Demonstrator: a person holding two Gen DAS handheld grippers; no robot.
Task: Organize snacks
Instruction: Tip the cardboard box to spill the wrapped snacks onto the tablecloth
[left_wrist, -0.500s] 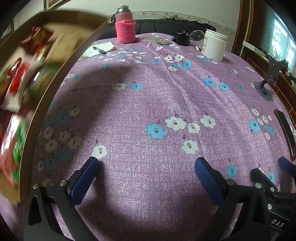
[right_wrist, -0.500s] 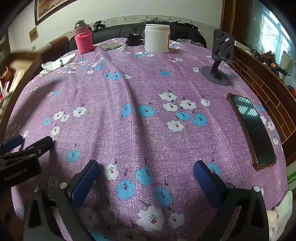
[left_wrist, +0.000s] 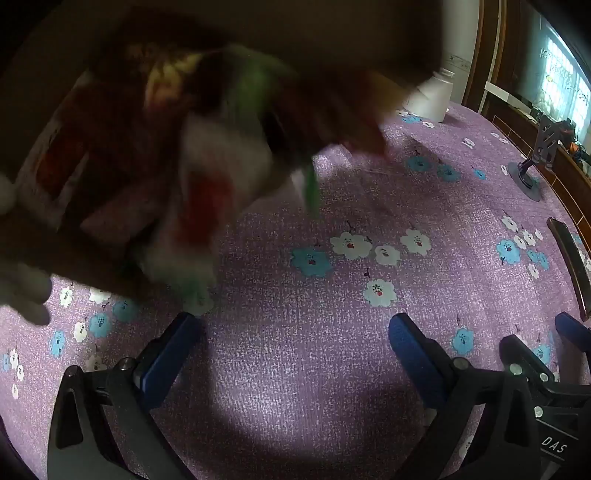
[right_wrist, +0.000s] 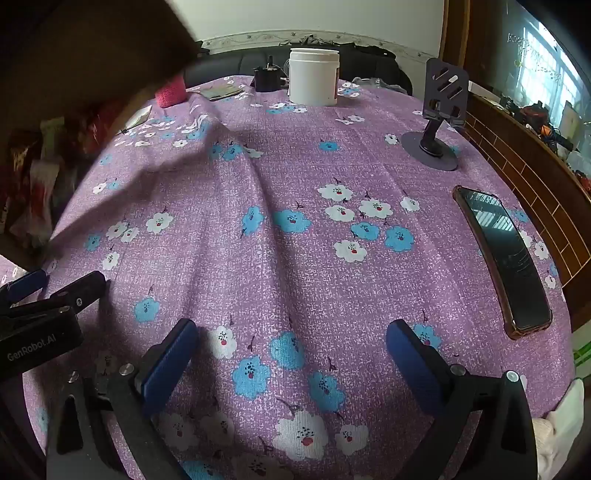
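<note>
Purple cloth printed with blue and white flowers (right_wrist: 295, 258) covers the desk beneath both pairs of tongs. Left tongs (left_wrist: 295, 350): blue-padded fingers spread wide, nothing between them, held low over the cloth. Right tongs (right_wrist: 291, 354): likewise spread apart and empty, just to the right of the left pair. Above and ahead-left of the left tongs, a brown cardboard box (left_wrist: 74, 229) hangs tilted over the desk; blurred snack packets (left_wrist: 221, 173) in red, white and green spill from its open side, the lowest ones close to the left finger's tip. Whether any packet touches the cloth cannot be told through the blur. Far ahead of the right tongs stands a white tub (right_wrist: 313, 77); ahead-right, a grey phone stand (right_wrist: 437, 122); nearer on the right, a dark phone (right_wrist: 506, 258) lies flat on the cloth.
</note>
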